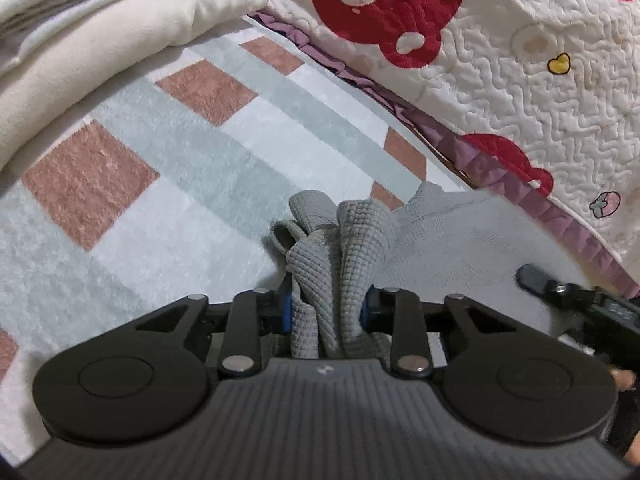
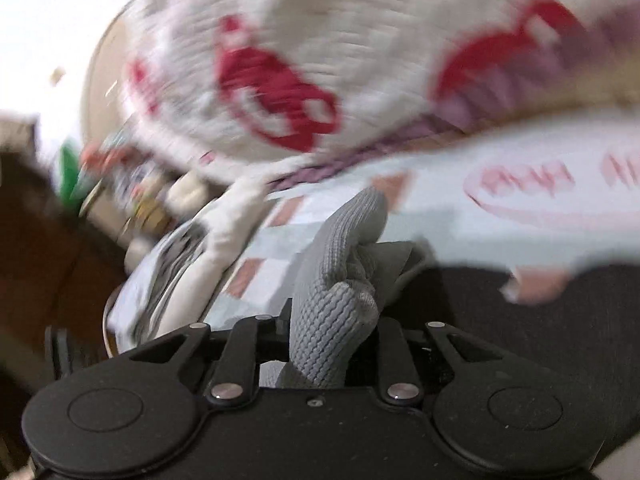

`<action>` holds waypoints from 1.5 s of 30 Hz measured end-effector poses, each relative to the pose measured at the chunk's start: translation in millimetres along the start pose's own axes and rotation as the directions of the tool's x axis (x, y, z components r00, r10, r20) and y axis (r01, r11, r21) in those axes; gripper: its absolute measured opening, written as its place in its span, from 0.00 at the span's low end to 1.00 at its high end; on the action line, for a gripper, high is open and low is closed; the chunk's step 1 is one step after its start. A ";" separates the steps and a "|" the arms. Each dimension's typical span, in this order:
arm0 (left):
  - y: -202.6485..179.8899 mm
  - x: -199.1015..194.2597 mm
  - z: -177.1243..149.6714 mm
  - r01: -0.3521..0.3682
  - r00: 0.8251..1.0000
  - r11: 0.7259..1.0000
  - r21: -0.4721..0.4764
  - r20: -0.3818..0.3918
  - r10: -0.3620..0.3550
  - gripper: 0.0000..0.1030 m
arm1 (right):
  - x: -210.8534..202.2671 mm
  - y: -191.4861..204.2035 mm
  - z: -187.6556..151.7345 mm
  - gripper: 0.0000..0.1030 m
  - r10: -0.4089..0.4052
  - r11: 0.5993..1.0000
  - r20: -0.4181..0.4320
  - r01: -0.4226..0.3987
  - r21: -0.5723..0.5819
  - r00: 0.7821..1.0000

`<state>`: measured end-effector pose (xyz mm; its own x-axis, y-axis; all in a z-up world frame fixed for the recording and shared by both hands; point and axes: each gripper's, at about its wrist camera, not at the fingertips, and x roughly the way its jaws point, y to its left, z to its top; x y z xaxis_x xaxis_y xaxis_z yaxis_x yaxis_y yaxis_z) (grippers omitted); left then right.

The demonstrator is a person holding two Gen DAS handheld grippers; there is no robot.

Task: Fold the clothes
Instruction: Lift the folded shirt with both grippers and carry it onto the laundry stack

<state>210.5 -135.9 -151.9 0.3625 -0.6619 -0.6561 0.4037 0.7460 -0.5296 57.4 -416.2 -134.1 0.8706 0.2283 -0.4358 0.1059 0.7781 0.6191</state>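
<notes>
A grey waffle-knit garment (image 1: 336,248) is bunched between the fingers of my left gripper (image 1: 326,304), which is shut on it. The cloth spreads flat to the right (image 1: 460,248) toward the other gripper's tip (image 1: 532,278) at the frame's right edge. In the blurred right wrist view, my right gripper (image 2: 332,320) is shut on another fold of the same grey garment (image 2: 340,280), which rises up between its fingers. Both bunches hang above a pale rug.
Below lies a checked rug (image 1: 180,152) of pale green, white and pink squares. A quilted white cover with red bears (image 1: 500,60) and a purple frill runs along the right. Folded cream and white clothes (image 1: 100,20) are stacked at the upper left. Blurred clutter (image 2: 132,184) sits left.
</notes>
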 end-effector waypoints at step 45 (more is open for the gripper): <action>204.9 -171.7 92.0 0.058 0.806 0.820 -0.569 0.511 0.298 0.23 | 310.8 204.4 104.5 0.47 0.212 0.976 -0.198 -0.219 -0.015 0.957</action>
<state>308.3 123.9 -98.3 0.8421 -0.3483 -0.4117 -0.1258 0.6155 -0.7781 399.8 -247.3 -74.8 0.7603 0.4995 -0.4153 -0.0946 0.7177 0.6899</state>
